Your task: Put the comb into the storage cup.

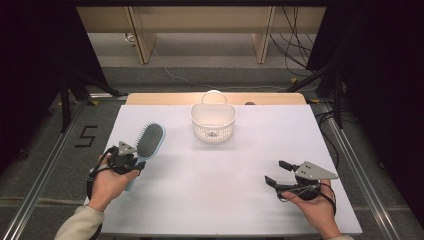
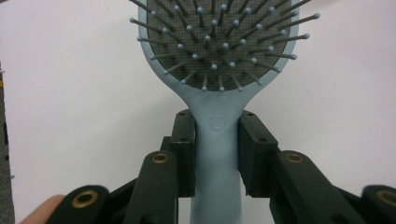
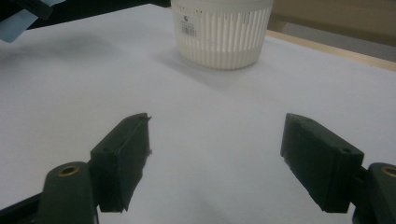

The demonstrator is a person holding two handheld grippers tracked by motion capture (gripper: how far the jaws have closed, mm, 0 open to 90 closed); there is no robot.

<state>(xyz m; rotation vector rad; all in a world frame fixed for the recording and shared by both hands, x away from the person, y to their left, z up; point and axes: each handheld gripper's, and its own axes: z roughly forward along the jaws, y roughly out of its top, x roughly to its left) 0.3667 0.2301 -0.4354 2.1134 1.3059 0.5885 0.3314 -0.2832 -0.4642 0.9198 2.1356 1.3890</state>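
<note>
Lay near the left edge of the white table (image 1: 235,200), well left of the white slotted basket (image 1: 213,122): a light-blue paddle hairbrush (image 1: 148,142), bristles up. Ran lengthwise from the near left to the far right in the high view, bristled head aimed away from the person and slightly toward the basket, handle end pointing back toward the left hand (image 1: 107,182). Seen along the left gripper view as a straight line running up the middle, handle at the bottom, head (image 2: 217,39) at the top.

Was clamped at the handle (image 2: 217,154), just below the neck, by the left gripper (image 2: 217,154), both black pads pressed flat against the handle's sides, narrowly parted to its width.

Rested low at the table's near right, well apart from brush and basket: the right gripper (image 1: 279,172), held in the right hand (image 1: 315,207). Stood wide open there, bare table between the pads (image 3: 126,158), nothing gripped. Pointed leftward and away, with the basket (image 3: 222,32) ahead beyond the gap.
</note>
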